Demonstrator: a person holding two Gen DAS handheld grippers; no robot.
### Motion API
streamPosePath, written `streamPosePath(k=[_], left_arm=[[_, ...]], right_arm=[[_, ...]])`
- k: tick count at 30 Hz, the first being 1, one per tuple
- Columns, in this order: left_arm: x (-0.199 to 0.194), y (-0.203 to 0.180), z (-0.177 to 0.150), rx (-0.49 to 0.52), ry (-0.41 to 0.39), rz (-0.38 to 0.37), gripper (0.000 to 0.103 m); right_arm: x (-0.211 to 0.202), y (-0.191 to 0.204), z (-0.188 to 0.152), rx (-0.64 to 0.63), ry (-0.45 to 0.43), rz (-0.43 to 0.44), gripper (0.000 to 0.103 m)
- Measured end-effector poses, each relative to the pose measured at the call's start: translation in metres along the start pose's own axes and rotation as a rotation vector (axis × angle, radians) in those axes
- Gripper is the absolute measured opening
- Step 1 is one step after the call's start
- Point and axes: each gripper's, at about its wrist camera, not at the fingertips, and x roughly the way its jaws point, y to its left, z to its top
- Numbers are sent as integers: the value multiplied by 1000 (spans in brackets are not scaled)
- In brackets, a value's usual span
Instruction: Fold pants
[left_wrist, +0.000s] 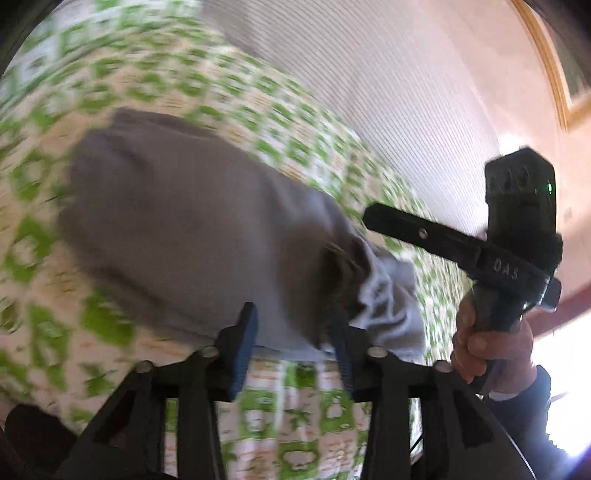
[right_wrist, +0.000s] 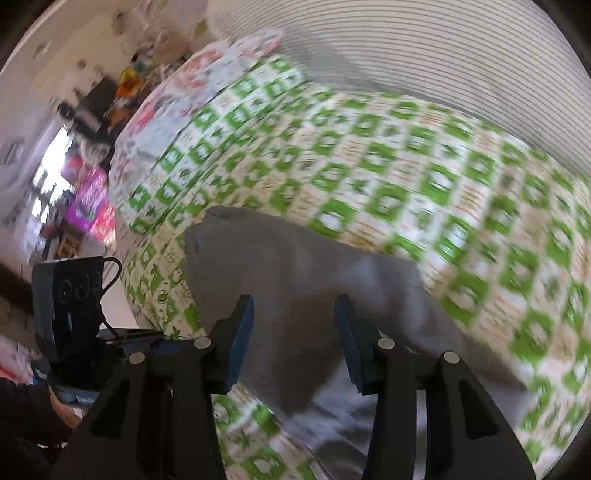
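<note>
Grey pants (left_wrist: 192, 225) lie folded on a green-and-white patterned bedspread (left_wrist: 258, 118). In the left wrist view my left gripper (left_wrist: 293, 347) is open just above the near, crumpled end of the pants, holding nothing. The right gripper's body (left_wrist: 517, 236) shows at the right, held in a hand. In the right wrist view my right gripper (right_wrist: 295, 339) is open over the grey pants (right_wrist: 295, 273), its blue pads (right_wrist: 242, 339) apart and empty. The left gripper's body (right_wrist: 70, 299) shows at the left. Both views are motion-blurred.
A striped grey headboard or wall panel (left_wrist: 388, 92) runs behind the bed. A floral pillow (right_wrist: 177, 96) lies at the far end of the bedspread (right_wrist: 424, 177). Cluttered shelves and colourful boxes (right_wrist: 92, 203) stand beyond the bed's left edge.
</note>
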Motion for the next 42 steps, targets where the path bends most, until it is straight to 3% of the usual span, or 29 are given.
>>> streamPosePath(k=[13,19,24,26,29,30,33,36,42], left_arm=[[-31,87,12,-291,-121,93,60],[-33,100,16,-317,-123,72,64],[-19,103,21,-310,-108,94,69],[-17,99,22,-289,-116,117,69],[-15,93,23,-233,-127,154,63],[-14,92,23,-220,-133,160,48],[-13,95,24,-231,-137,117,30],[-23,90,22,-209,-145,82,22],[-42,46,21,-119,-188,55,18]], right_arm=[[82,70,83,-186,159,73,50],[132,92,105,-226,261,79,54],[168,101,108,-282,359,5,60],[176,100,107,-291,358,-18,60],[176,101,104,-300,329,-26,41],[174,100,102,-300,318,-31,37],[156,98,99,-293,263,-20,32],[130,94,95,-273,198,15,32],[68,75,90,-212,85,84,32]])
